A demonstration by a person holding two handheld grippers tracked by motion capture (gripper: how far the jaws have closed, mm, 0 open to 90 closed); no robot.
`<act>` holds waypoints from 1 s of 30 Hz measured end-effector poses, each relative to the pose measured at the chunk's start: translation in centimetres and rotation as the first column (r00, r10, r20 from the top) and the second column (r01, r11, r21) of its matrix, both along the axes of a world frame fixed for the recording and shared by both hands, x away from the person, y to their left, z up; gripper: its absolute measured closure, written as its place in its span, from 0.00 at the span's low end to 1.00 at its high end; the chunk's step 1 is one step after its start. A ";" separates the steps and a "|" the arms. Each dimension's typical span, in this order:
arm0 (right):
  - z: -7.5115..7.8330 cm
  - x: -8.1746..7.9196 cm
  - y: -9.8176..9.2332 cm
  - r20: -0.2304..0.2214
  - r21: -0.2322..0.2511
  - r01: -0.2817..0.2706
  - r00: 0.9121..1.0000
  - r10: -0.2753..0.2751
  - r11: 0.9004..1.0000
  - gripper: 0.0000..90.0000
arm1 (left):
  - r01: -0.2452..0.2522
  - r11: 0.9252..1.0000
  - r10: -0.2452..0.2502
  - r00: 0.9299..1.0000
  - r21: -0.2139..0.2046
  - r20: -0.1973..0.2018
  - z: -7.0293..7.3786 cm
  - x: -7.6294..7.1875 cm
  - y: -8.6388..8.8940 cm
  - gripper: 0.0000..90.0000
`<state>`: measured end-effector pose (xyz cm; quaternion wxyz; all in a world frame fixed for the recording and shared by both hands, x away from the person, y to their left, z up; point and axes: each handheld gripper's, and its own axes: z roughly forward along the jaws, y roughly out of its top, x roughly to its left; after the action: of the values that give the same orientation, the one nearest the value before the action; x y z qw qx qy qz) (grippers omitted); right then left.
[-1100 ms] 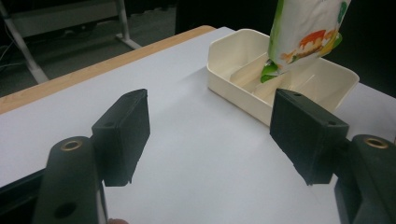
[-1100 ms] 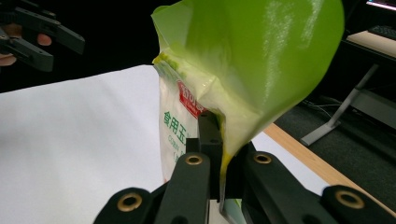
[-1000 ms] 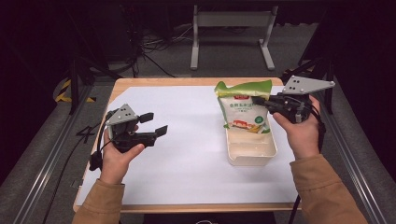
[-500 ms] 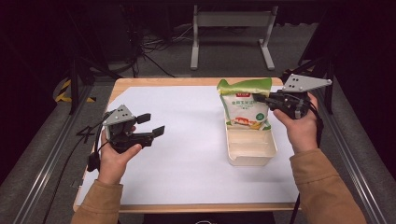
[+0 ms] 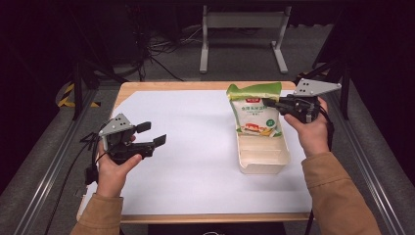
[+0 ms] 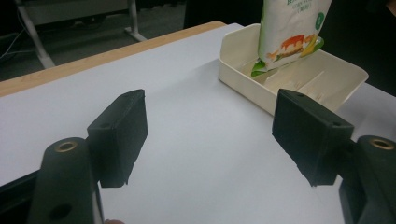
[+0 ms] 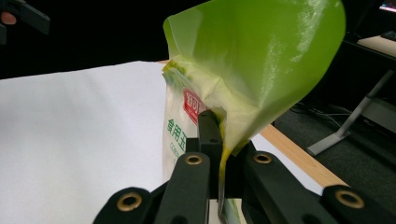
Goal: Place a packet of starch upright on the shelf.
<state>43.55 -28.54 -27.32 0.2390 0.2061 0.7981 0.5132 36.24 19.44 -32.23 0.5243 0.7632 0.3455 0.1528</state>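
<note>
A green and white food bag [image 5: 254,112] hangs upright over a cream tray [image 5: 262,164] at the table's right, its lower end reaching into the tray's far end. My right gripper [image 5: 274,104] is shut on the bag's upper right edge; in the right gripper view the jaws pinch the green film of the bag [image 7: 261,70]. My left gripper [image 5: 152,134] stands open above the white table cover at the left, nothing between its jaws. In the left gripper view the bag [image 6: 292,32] dips into the tray [image 6: 233,70] beyond the open gripper [image 6: 210,133].
A white sheet [image 5: 195,147] covers the wooden table [image 5: 161,85]. Metal rails run along both sides of the table. A grey stand [image 5: 242,29] and cables lie on the floor beyond the far edge.
The right gripper has lifted the bag further upright, so less of it lies in the tray. The left gripper has stayed about where it was, still open.
</note>
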 end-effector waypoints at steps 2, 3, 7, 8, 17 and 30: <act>-0.2 0.3 0.0 -0.005 -0.003 -0.004 1.000 0.004 1.000 0.99 | -0.002 1.000 0.002 1.000 0.000 -0.001 0.0 -0.1 0.1 0.31; -0.4 0.5 -0.1 -0.005 -0.005 -0.006 1.000 0.006 1.000 0.99 | -0.002 1.000 0.002 1.000 0.001 0.000 -0.1 -0.1 0.2 0.31; -0.8 0.9 -0.2 -0.014 -0.007 -0.010 1.000 0.010 1.000 0.99 | -0.006 1.000 0.006 1.000 0.002 -0.007 -0.1 -0.2 0.3 0.31; -0.9 1.0 -0.2 -0.019 -0.006 -0.011 1.000 0.011 1.000 0.99 | -0.008 1.000 0.008 1.000 0.002 -0.007 -0.1 -0.2 0.3 0.31; -2.0 1.7 -0.2 -0.039 -0.010 -0.021 0.999 0.020 1.000 0.99 | -0.008 1.000 0.008 1.000 0.004 -0.011 -0.3 -0.1 0.4 0.31; -3.6 1.9 -0.2 -0.068 0.016 -0.032 0.997 0.033 0.999 0.99 | -0.005 1.000 0.005 1.000 0.005 -0.017 -0.4 0.1 0.4 0.31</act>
<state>45.43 -28.70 -30.97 0.2018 0.2124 0.8053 0.5155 36.34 19.81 -32.63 0.5188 0.7650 0.3515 0.1486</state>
